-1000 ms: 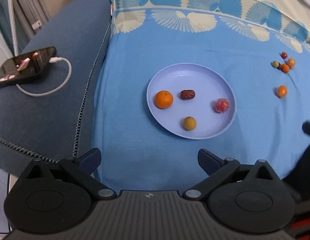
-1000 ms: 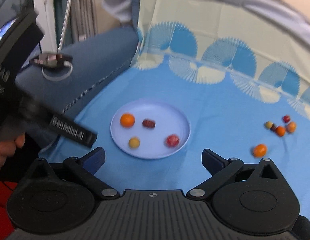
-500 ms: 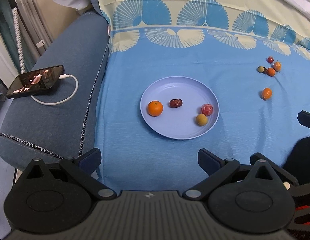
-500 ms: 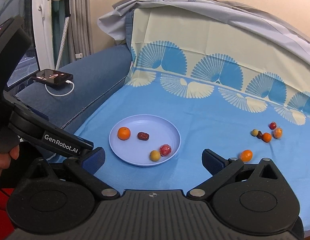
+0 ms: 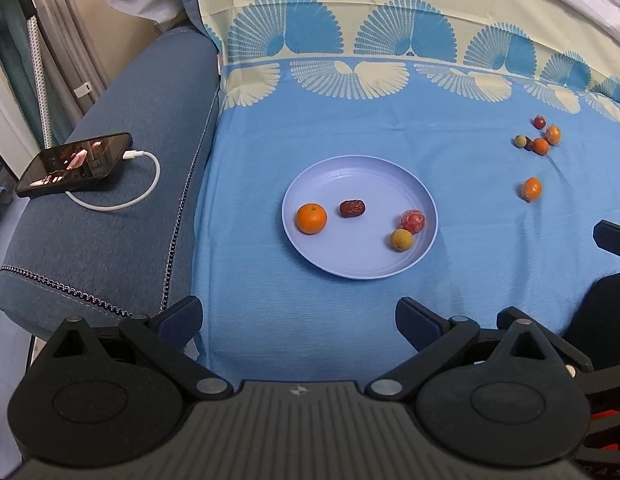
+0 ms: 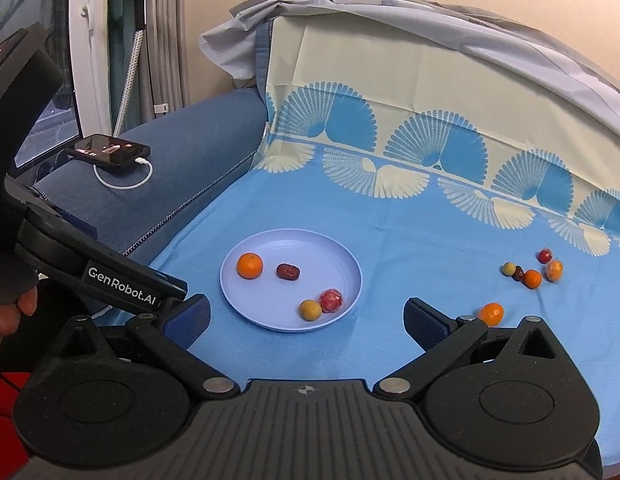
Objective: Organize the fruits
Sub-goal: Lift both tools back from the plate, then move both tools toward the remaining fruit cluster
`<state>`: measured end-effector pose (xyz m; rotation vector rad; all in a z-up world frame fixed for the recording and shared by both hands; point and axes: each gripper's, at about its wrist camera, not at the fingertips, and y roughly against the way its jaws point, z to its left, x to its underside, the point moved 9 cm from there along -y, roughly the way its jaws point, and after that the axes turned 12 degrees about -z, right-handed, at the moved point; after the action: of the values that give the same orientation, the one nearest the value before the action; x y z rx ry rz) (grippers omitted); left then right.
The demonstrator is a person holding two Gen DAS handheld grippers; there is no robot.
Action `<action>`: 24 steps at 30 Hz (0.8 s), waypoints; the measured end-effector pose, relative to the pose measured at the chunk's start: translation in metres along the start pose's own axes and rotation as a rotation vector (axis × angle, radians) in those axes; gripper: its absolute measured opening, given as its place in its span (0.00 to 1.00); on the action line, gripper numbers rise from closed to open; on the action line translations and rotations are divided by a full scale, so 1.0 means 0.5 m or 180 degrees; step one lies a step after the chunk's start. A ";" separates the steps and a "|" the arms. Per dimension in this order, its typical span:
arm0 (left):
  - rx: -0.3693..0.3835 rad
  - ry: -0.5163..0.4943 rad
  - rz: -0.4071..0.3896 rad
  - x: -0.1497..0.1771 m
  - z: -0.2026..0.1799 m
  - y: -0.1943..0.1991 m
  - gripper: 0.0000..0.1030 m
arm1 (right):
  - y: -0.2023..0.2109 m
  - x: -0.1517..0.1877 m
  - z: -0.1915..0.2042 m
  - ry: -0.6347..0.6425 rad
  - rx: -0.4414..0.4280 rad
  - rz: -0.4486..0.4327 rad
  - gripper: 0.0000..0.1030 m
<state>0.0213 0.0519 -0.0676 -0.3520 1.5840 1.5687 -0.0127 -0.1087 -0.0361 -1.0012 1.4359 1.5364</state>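
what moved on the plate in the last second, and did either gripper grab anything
The yellow fruit rolled across the plate from its near middle toward the right, ending beside the red wrapped fruit. The orange and date stayed put. Left gripper and right gripper remained open and empty, pulling back.

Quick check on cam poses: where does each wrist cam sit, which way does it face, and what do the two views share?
Left wrist: rides the left gripper, looking steeply down over the blue cloth at the plate; own open jaws below, part of the right gripper at the right edge.
Right wrist: rides the right gripper, lower and flatter, facing the sofa back; own open jaws, plus the left gripper and a hand at left.
Shared: plate, its four fruits, loose fruits to the right, phone on the armrest.
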 end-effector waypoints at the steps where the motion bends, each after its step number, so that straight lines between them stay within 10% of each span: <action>1: 0.0005 0.0005 0.0003 0.000 0.001 -0.001 1.00 | -0.001 0.001 0.001 0.0001 -0.0003 0.0007 0.99; 24: -0.0010 -0.0105 0.0187 -0.034 -0.021 -0.053 1.00 | -0.030 0.011 -0.095 -0.0390 0.0297 0.0000 0.99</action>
<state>0.0466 0.0317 -0.0749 -0.2822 1.5794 1.6136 0.0005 -0.1554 -0.0489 -0.8374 1.4082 1.4903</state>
